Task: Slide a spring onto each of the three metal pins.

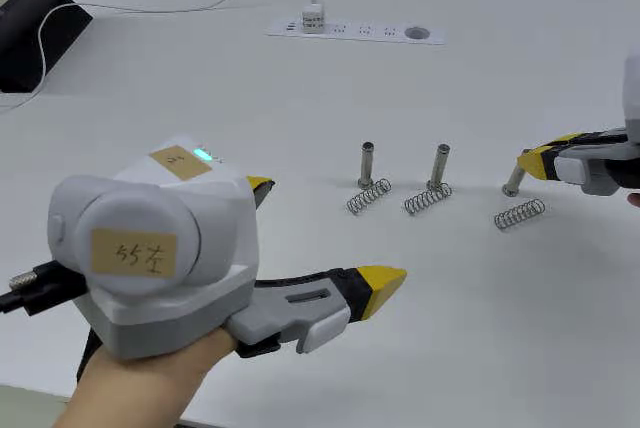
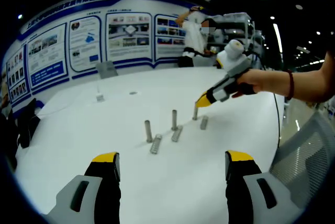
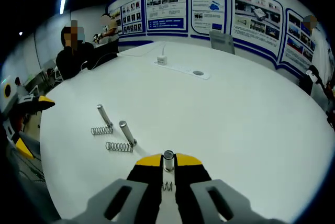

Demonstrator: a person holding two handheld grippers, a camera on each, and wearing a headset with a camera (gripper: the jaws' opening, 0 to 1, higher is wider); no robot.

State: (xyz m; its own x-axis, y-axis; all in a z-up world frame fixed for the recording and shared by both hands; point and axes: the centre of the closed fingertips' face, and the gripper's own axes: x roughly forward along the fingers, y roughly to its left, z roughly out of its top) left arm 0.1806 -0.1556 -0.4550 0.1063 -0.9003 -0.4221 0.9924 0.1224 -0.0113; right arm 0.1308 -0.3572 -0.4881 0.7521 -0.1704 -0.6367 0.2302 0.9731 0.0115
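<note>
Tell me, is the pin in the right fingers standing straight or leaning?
Leaning. The pin tilts, its top held by the right gripper; the leftmost pin stands upright.

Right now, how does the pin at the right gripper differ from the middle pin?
The rightmost pin leans, while the middle pin stands upright. The right gripper is shut on the rightmost pin; the middle pin stands free of any gripper. Shared: both are bare, with the right spring and the middle spring lying beside them, not yet slid on.

Right claw [image 1: 527, 162] partly hides the third pin [image 1: 513, 184].
</note>
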